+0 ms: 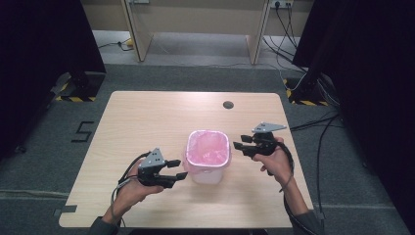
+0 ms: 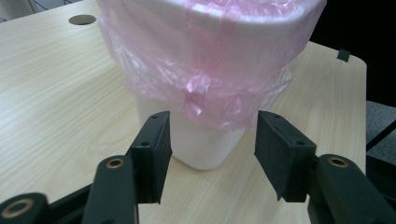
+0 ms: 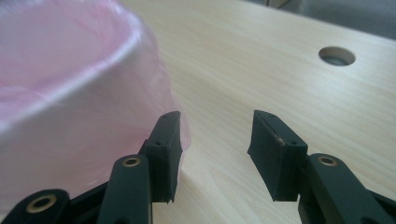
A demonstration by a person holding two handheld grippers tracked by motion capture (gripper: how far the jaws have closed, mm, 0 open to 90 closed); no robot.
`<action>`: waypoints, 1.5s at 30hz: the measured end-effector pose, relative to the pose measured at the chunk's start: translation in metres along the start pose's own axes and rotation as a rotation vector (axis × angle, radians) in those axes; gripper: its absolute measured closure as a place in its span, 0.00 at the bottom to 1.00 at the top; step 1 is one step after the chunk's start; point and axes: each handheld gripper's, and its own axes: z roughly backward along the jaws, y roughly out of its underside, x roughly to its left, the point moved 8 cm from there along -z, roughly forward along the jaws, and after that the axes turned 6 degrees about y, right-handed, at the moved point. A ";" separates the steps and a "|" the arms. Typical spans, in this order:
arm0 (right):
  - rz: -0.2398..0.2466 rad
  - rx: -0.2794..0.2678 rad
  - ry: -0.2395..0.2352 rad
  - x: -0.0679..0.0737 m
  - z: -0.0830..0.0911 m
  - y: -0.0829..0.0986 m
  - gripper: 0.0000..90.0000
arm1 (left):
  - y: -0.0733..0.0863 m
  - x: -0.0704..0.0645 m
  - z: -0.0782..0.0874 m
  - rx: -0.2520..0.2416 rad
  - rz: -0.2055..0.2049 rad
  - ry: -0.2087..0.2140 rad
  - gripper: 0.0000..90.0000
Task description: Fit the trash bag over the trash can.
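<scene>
Both jaw pairs wide apart, empty: left gripper (image 1: 179,169) at the pink-lined bin's (image 1: 208,152) 8 o'clock, right gripper (image 1: 240,143) at 3 o'clock.

Bin (image 2: 205,144) top cut off by frame edge in left gripper view; pink liner (image 3: 56,70) blurred, cropped left in right gripper view.
</scene>
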 end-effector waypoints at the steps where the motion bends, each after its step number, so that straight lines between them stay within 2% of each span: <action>1: -0.005 -0.014 -0.001 0.000 0.005 -0.002 0.58 | 0.001 0.001 0.002 0.000 0.003 -0.004 0.50; 4: 0.007 -0.023 -0.007 0.008 0.014 -0.003 0.57 | 0.001 0.002 0.006 -0.011 0.009 -0.014 0.49; 10: 0.016 -0.017 -0.014 0.025 0.018 0.004 0.54 | -0.004 0.000 0.009 -0.027 -0.001 -0.016 0.49; 15: 0.032 -0.026 -0.004 0.034 0.023 0.006 0.53 | -0.009 -0.004 0.001 -0.025 -0.020 -0.001 0.51; 19: 0.018 -0.031 -0.012 0.035 0.020 0.005 0.53 | -0.013 -0.008 -0.008 -0.036 -0.017 0.028 0.52; 25: 0.002 -0.031 -0.018 0.036 0.013 0.004 0.52 | -0.015 -0.013 -0.016 -0.027 -0.030 0.047 0.53; 30: 0.019 -0.024 0.001 0.035 0.010 0.002 0.52 | -0.016 -0.017 -0.019 -0.020 -0.038 0.056 0.53; 34: 0.022 -0.021 -0.003 0.034 0.010 0.000 0.52 | -0.016 -0.016 -0.018 -0.025 -0.037 0.056 0.52; 37: 0.024 -0.022 0.021 0.030 0.015 -0.002 0.50 | -0.014 -0.011 -0.010 -0.032 -0.018 0.036 0.47; 40: 0.034 -0.026 0.047 0.026 0.023 -0.004 0.49 | -0.012 -0.010 -0.002 -0.041 -0.016 0.038 0.44; 41: 0.038 -0.038 0.064 0.022 0.033 -0.007 0.48 | -0.009 -0.010 0.006 -0.058 -0.009 0.036 0.42; 43: 0.038 -0.064 0.076 0.020 0.043 -0.014 0.47 | -0.006 -0.009 0.010 -0.065 0.001 0.030 0.39; 45: 0.042 -0.091 0.077 0.022 0.051 -0.024 0.47 | 0.004 -0.004 0.017 -0.086 0.032 0.006 0.38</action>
